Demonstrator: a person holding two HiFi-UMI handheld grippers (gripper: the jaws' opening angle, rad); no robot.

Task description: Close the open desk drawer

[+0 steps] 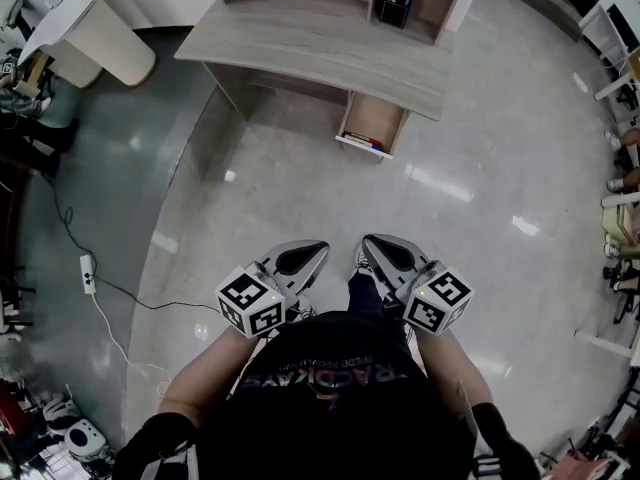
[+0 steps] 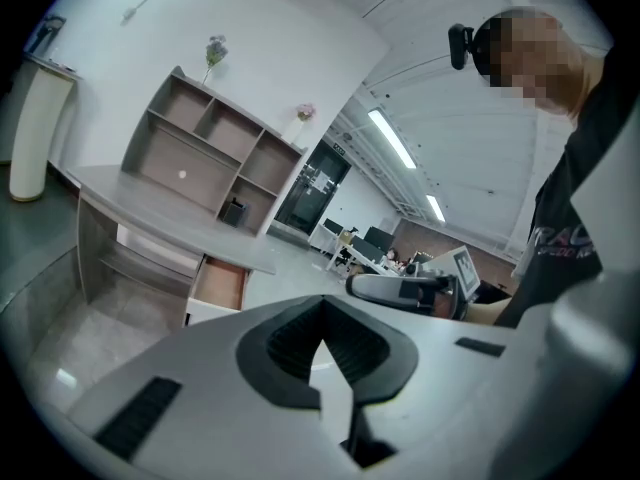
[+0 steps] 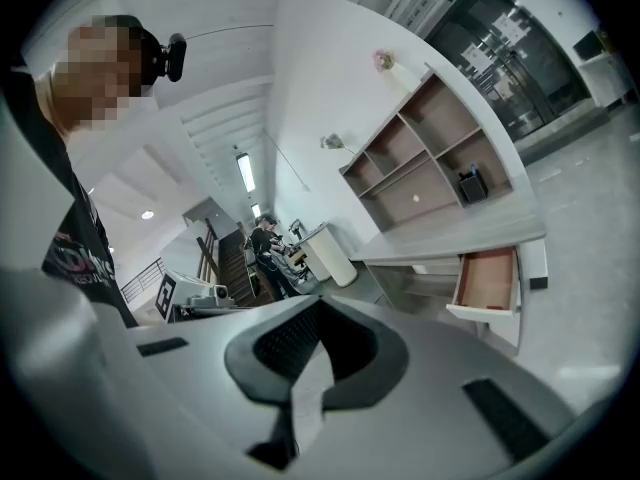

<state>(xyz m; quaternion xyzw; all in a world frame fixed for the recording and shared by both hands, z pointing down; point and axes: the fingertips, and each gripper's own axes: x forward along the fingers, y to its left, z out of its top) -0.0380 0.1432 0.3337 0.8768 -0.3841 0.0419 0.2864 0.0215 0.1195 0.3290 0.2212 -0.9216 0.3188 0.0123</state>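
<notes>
A wide stretch of glossy floor (image 1: 300, 198) lies between the person and the desk (image 1: 310, 53), whose open drawer (image 1: 372, 125) juts from its front edge at 12 o'clock, well apart from both grippers. The left gripper (image 1: 320, 247) and right gripper (image 1: 366, 241) sit side by side close to the body, pointing at the desk, each with jaws together on nothing. A white bin (image 1: 100, 38) stands at 10 o'clock.

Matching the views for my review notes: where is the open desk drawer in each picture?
Head view: drawer top centre, under the desk's right end.
Left gripper view: drawer left of centre, mid-height.
Right gripper view: drawer at right, mid-height.
Shared landmark: black box on the shelf above the drawer.
</notes>
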